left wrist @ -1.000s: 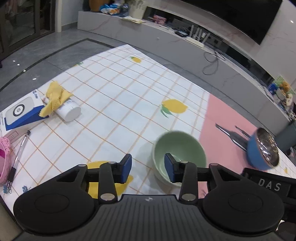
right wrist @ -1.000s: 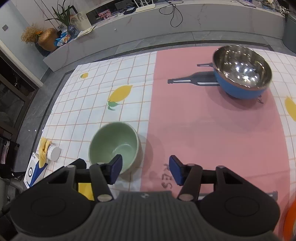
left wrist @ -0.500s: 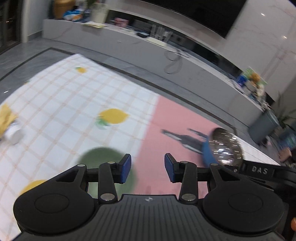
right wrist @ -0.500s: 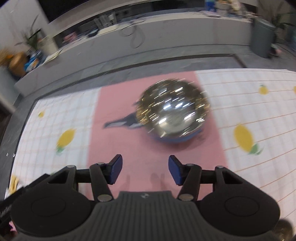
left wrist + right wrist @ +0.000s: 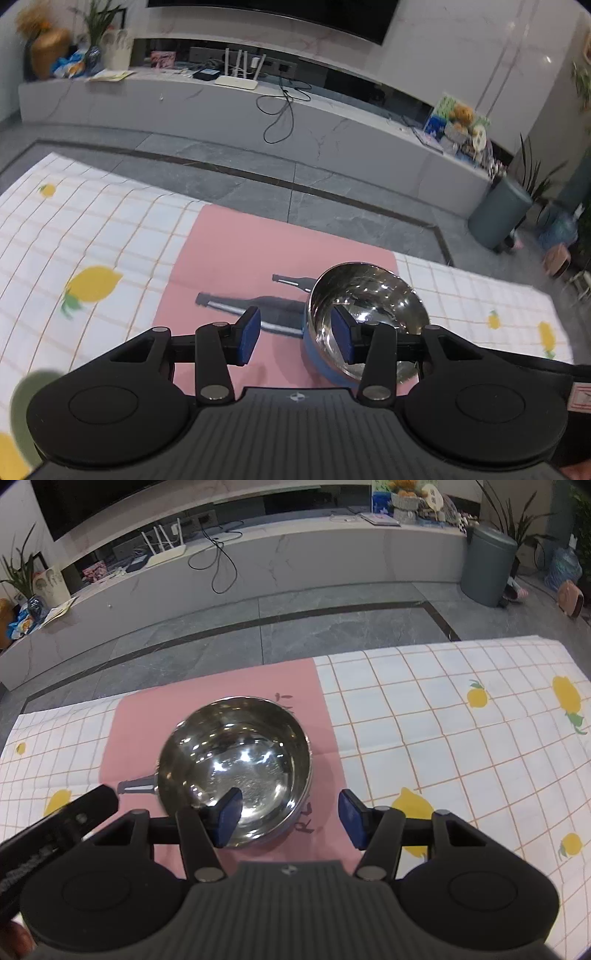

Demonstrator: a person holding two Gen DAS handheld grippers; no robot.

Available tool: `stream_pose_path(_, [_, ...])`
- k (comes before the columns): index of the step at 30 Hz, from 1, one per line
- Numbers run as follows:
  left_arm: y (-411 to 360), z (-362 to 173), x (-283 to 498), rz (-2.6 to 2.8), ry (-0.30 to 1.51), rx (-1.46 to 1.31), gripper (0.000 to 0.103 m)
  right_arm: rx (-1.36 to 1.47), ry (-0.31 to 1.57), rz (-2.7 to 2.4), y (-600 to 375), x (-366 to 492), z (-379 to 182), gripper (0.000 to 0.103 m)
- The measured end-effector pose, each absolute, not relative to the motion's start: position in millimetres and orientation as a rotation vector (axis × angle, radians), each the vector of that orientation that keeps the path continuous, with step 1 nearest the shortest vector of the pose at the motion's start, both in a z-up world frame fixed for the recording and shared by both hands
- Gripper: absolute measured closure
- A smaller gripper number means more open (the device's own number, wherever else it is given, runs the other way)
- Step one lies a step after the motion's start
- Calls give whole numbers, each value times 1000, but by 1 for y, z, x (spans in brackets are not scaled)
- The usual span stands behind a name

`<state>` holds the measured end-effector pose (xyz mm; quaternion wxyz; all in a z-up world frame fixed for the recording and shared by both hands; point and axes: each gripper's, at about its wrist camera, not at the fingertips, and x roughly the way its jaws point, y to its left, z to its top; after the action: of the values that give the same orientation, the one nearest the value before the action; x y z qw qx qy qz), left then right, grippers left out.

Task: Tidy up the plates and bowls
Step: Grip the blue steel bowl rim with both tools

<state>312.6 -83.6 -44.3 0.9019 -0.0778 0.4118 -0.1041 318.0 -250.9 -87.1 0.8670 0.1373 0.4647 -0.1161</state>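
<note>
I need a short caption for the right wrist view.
Open right gripper straddling the near rim of the steel bowl on the pink mat.

The steel bowl [image 5: 236, 764] stands on the middle mat [image 5: 147, 720], which lies on the checked cloth [image 5: 461, 738]. Behind the cloth is bare floor [image 5: 295, 627], then a long low bench [image 5: 258, 565]. A bin [image 5: 487, 565] stands at the bench's right end.

Steel bowl [image 5: 236, 764] with a blue outer wall: upright, empty, mirror-bright inside, standing on the pink panel of the lemon-print mat [image 5: 461, 746], near the panel's right edge. Green bowl [image 5: 27, 402]: blurred, mostly hidden, at the mat's near left.
</note>
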Motion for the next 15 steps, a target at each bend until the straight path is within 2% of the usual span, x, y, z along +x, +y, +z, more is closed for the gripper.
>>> stream_pose_path(7, [-98, -65, 332, -222, 907, -169, 55, 321, 1023, -236, -256, 333, -109, 56])
stream_pose_path(10, [-99, -73, 339, -214, 933, -188, 55, 343, 1027, -231, -258, 334, -113, 64])
stream_pose_path(12, [-100, -79, 342, -216, 946, -202, 60, 352, 1025, -240, -259, 333, -114, 73])
stream_pose_path(15, [-102, -83, 344, -213, 965, -200, 72, 364, 1025, -237, -260, 334, -117, 83])
